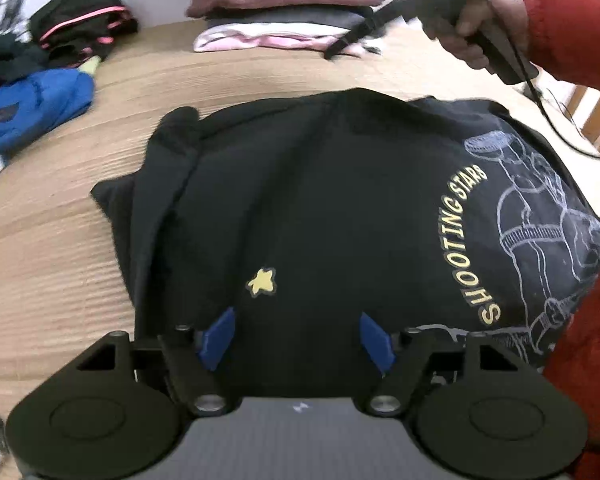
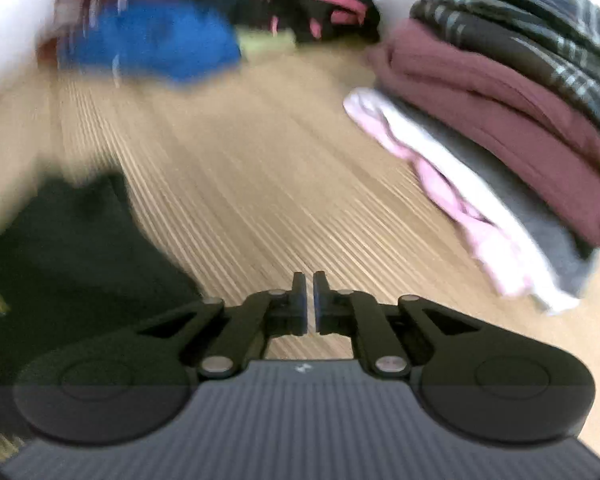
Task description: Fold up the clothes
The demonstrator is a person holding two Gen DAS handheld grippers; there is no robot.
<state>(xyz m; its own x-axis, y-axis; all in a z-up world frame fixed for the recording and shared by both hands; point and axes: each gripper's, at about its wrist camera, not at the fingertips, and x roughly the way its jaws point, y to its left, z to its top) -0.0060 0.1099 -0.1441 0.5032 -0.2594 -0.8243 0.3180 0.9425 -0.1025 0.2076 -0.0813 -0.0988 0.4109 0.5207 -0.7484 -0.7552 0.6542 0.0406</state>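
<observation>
The wooden surface point(image 1: 228, 76) with its fine ribbed grain carries everything here, and the black T-shirt point(image 1: 320, 208) lying flat on it takes up most of the middle. Seen from the left wrist, the shirt's long axis runs side to side: the yellow "SHOOTING STARS" lettering point(image 1: 466, 248) reads sideways up the cloth, with a white line drawing point(image 1: 540, 232) on the shirt's right part and a small yellow star point(image 1: 261, 281) nearer its left. The shirt's left edge is doubled over into a thick fold.

Beyond the shirt's far edge, well apart from it, stands a stack of folded clothes point(image 1: 288, 4) (maroon over grey, pink and white at the bottom; the right wrist view shows plaid on top). Far off the shirt's left corner lie a blue garment point(image 1: 32, 108) and a black one with pink trim point(image 1: 80, 20).

The left hand-held gripper point(image 1: 296, 338) hovers over the shirt's near edge, its blue pads point(image 1: 219, 338) spread wide with no cloth pinched between them. The right hand-held gripper point(image 2: 309, 304), held by a hand point(image 1: 476, 28) in a red sleeve point(image 1: 572, 36), is past the shirt's far right corner, next to the stack; its jaws are almost together with a thin slit and nothing in it, bare wood beneath. That view is blurred.
</observation>
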